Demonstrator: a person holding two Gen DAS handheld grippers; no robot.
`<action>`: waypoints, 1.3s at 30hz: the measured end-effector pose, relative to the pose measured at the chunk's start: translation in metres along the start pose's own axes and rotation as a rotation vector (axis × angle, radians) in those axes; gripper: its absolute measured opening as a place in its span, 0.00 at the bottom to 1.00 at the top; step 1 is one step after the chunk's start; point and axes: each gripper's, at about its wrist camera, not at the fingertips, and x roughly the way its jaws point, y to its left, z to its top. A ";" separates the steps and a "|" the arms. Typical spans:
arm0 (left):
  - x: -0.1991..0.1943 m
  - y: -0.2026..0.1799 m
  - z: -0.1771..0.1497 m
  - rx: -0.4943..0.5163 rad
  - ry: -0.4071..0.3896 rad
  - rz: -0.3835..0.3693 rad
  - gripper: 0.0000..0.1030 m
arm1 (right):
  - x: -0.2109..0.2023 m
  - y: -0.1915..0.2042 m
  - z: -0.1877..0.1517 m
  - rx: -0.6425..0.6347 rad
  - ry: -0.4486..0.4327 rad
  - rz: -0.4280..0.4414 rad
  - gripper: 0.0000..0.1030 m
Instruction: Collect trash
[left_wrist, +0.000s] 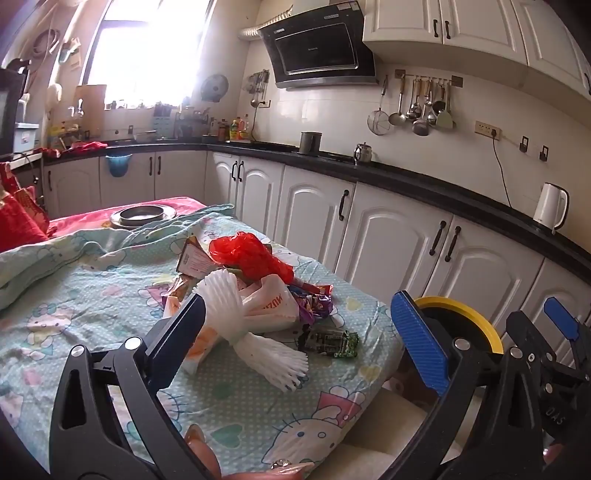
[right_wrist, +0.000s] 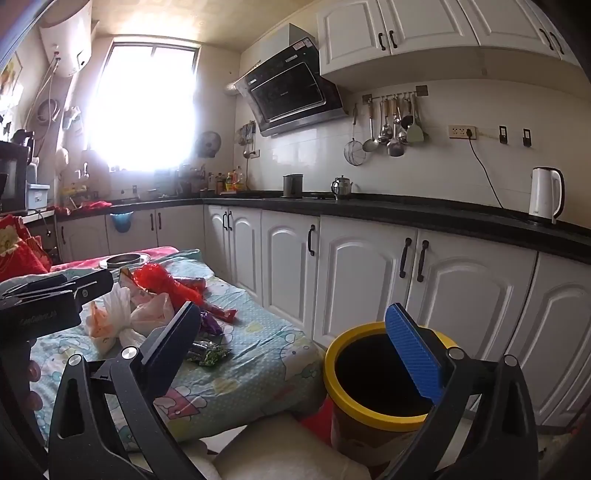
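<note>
Fingers: both grippers fully spread, nothing between our left gripper (left_wrist: 306, 339) or right gripper (right_wrist: 299, 350) | trash pile (left_wrist: 258, 295) lay mid-table on patterned cloth (left_wrist: 92, 302), near its cabinet-side edge | yellow-rimmed bin (right_wrist: 369, 376) stood just beside table corner | aisle to white cabinets (right_wrist: 369, 280) unobstructed.

Left claw (left_wrist: 310, 332): I have the jaws spread wide, nothing between them, nose tipped a little downward. Right claw (right_wrist: 299, 343): jaws equally wide, empty, pointing closer to level. From the left wrist view, the right claw sits just beside, at the right edge. Fingertips (right_wrist: 31, 369) of my left hand show on its handle.
</note>
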 end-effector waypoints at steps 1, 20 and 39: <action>0.000 0.000 0.000 0.000 0.000 0.001 0.90 | 0.000 0.000 0.000 0.000 0.000 0.001 0.94; 0.000 -0.001 -0.001 0.003 -0.003 0.002 0.90 | 0.001 -0.001 0.001 0.001 0.008 0.003 0.94; 0.001 0.000 0.000 0.001 0.000 0.000 0.90 | 0.002 -0.001 0.000 0.003 0.012 0.003 0.94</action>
